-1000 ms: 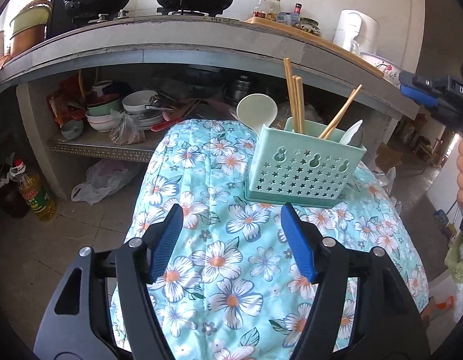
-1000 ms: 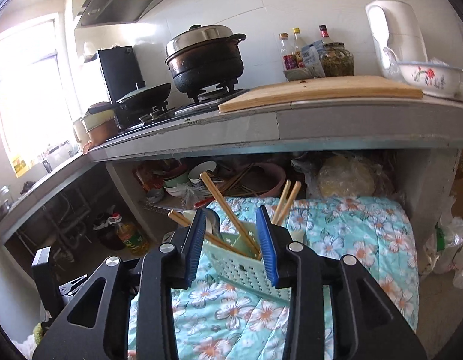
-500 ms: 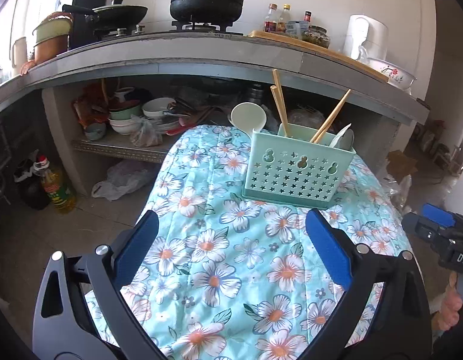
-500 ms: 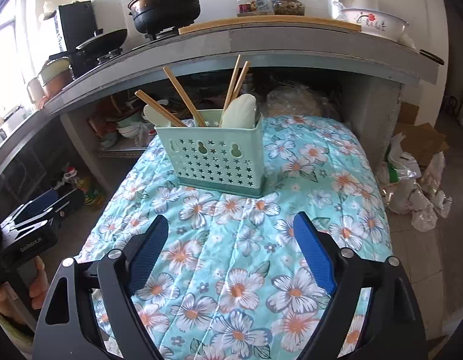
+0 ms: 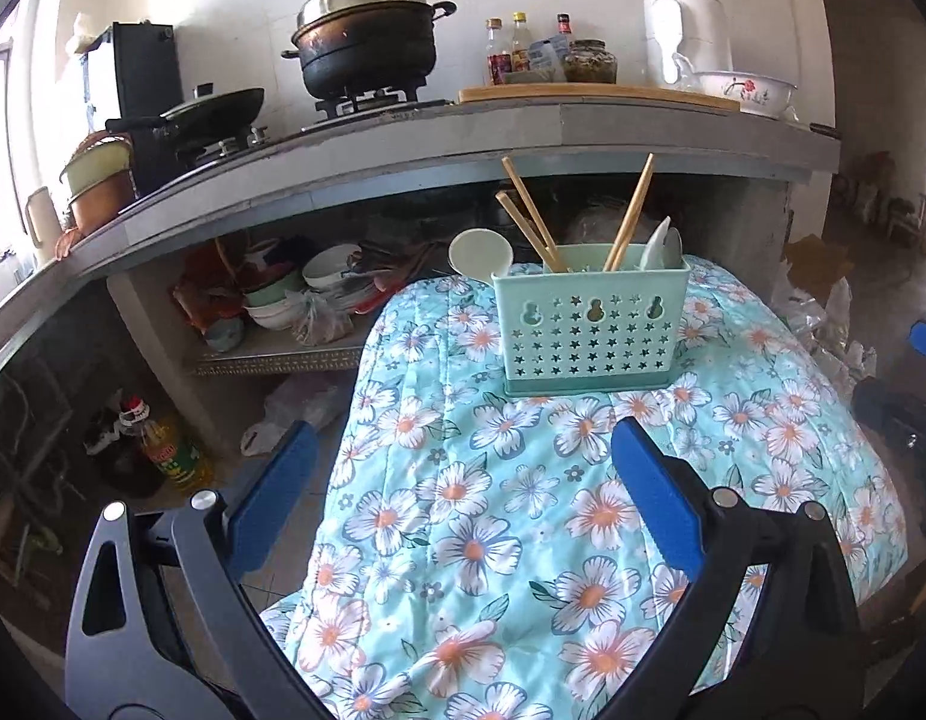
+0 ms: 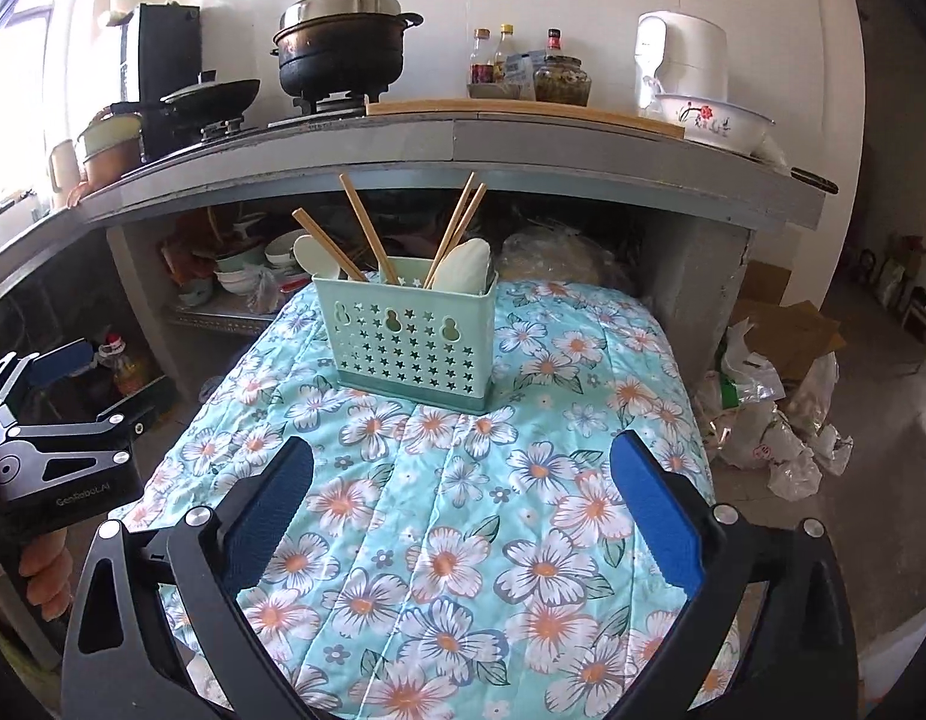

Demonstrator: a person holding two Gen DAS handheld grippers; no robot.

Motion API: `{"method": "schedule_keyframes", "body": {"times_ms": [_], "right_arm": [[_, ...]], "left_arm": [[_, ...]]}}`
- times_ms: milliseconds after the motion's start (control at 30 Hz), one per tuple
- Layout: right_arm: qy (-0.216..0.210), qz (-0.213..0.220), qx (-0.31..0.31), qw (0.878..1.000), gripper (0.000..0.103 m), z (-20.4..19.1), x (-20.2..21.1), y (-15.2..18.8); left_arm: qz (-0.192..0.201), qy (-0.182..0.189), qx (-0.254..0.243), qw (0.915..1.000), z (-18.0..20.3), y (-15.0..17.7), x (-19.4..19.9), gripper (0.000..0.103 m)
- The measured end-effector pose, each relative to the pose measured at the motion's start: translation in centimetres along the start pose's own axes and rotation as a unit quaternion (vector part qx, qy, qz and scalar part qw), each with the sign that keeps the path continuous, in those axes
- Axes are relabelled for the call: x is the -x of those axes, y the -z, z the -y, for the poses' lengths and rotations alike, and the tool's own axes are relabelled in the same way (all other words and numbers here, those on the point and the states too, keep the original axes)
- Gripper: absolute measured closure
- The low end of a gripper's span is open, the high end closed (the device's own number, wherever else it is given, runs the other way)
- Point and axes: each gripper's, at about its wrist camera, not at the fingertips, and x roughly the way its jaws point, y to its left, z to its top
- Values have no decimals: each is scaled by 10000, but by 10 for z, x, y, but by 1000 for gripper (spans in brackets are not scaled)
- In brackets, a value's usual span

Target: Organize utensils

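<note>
I have both grippers spread wide with nothing between their pads. The left gripper [image 5: 463,498] hangs over the near part of the flower-patterned cloth [image 5: 523,516] that covers the low surface in front of me. The right gripper [image 6: 463,498] is over the same cloth, and its jaws have just been opening; the left one's have too, and now stand fully apart. Neither touches anything.

The mint-green utensil holder [image 5: 589,330] stands upright toward the far end of the cloth, well apart from both grippers. Wooden chopsticks [image 5: 628,213] lean out of its top at different angles, and a pale spoon [image 5: 481,253] sticks up at its left end. From the right wrist view I see the same holder [image 6: 412,336] with another pale spoon [image 6: 466,267] resting inside at its right end.

Behind the cloth runs the grey kitchen counter [image 5: 523,138], carrying a black pot [image 5: 367,42] on the stove. At the left edge of the right wrist view I can see the left gripper's body held in a hand [image 6: 43,570].
</note>
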Motion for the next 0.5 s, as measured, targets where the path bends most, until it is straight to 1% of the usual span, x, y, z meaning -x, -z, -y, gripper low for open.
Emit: {"method": "schedule_keyframes", "body": {"times_ms": [67,167,233,333,500], "right_arm": [[32,64,-51,10000,6,4,5,-1],[151,27,-199,9997,6,11,8,2],[216,-16,-307,9993,6,17,8,4],[314,-56,-434,9985,6,25,6,6],[486,-55,-508,9975,6,31,5,5]], "left_arm": [[122,-81,305,9994,-12,1,8,8],[204,-240,665,9973,-32,3,18,8],[241,-417,726,9962,-43,5,22,8],[167,-598,676,9958,-52,8,22,8],[-15,-619,687,9957,-59,11,20,8]]}}
